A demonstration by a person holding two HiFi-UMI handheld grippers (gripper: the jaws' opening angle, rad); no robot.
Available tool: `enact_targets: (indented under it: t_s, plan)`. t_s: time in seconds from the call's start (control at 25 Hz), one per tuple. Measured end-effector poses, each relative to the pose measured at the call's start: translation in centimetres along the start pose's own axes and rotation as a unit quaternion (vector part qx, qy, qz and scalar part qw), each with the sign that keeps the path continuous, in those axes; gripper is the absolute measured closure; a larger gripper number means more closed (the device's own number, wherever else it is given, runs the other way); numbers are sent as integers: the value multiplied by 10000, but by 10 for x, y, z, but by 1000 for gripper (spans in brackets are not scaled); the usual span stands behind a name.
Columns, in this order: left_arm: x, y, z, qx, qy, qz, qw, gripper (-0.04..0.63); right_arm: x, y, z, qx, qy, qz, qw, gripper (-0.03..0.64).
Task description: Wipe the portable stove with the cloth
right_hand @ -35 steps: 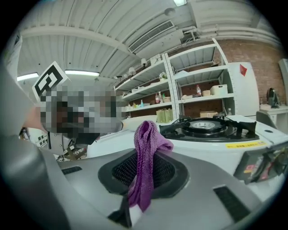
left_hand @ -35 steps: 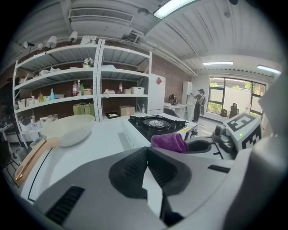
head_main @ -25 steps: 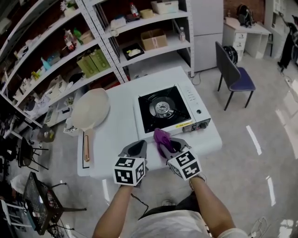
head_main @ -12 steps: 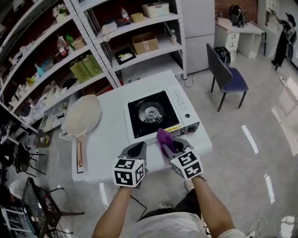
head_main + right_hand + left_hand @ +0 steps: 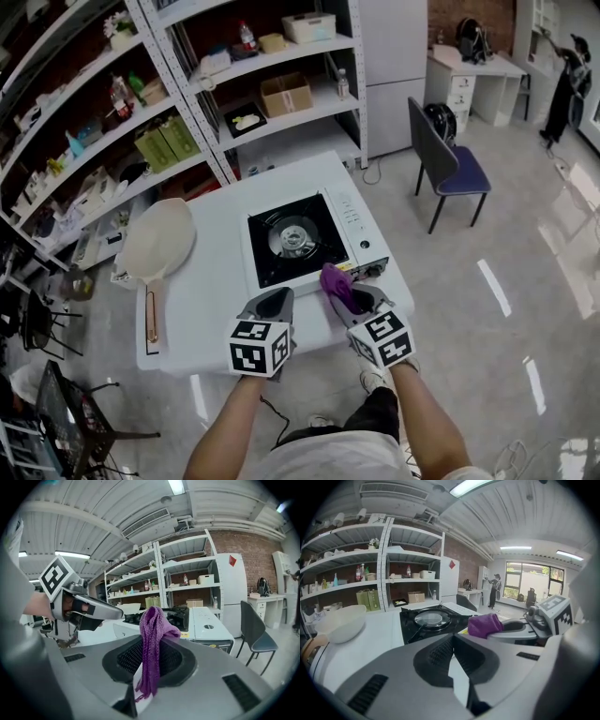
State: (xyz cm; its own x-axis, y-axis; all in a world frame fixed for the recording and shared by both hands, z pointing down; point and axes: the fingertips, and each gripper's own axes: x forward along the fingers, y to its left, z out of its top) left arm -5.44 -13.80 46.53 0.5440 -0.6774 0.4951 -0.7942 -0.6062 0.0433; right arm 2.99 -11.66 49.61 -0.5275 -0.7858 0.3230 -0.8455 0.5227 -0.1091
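The portable stove (image 5: 302, 238), white with a black burner top, stands on the white table (image 5: 214, 281) just beyond both grippers. A purple cloth (image 5: 336, 282) sticks up from my right gripper (image 5: 351, 296), which is shut on it at the stove's front right corner. In the right gripper view the cloth (image 5: 155, 620) hangs folded between the jaws, with the stove (image 5: 202, 619) behind. My left gripper (image 5: 278, 296) is shut and holds nothing, hovering over the table's front edge left of the cloth. The left gripper view shows the stove (image 5: 429, 620) ahead and the cloth (image 5: 485, 625) to the right.
A cream pan (image 5: 157, 239) with a wooden handle lies on the table's left side. Metal shelves (image 5: 187, 103) full of boxes and bottles stand behind the table. A blue chair (image 5: 452, 164) is on the floor to the right.
The view has shifted, so the table and stove now sit further left and smaller. Both grippers stay at the table's front edge, and the right one still holds the cloth.
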Motion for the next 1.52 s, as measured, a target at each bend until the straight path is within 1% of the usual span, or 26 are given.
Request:
enact_targets:
  t_s: [0.12,0.4,0.56,0.72,0.88,1.04,1.24,1.52]
  plan:
    - [6,-7,8,9,-70,-81,9999,591,-16,-9,6,-39,-20,-92,9999,554]
    - [27,-36,34,76,-209,-304,9993,591,-61,-57,22,-28,-105,-592,9982,554]
    - [39,-46,48,57,-291,-333,9990,591,-79,-86,27,-54,-85,-789,9968,554]
    - [52,-56,63,22,-354,-298,9989,591,-91,-113,34,-92,-62,-868,9962,554]
    - [62,-58,75,-45,-388,-199,9990,591,-91,-137,36,-67,2,-871,9962,554]
    - [70,-54,81,-106,-428,-16,9990,591,-80,-154,26,0,108,-784,9969,554]
    - [75,-43,85,-197,-444,252,9985,591,-61,-165,15,213,236,-585,9978,554]
    - [77,-23,86,-304,-458,629,9965,591,-33,-175,18,232,285,-316,9988,554]
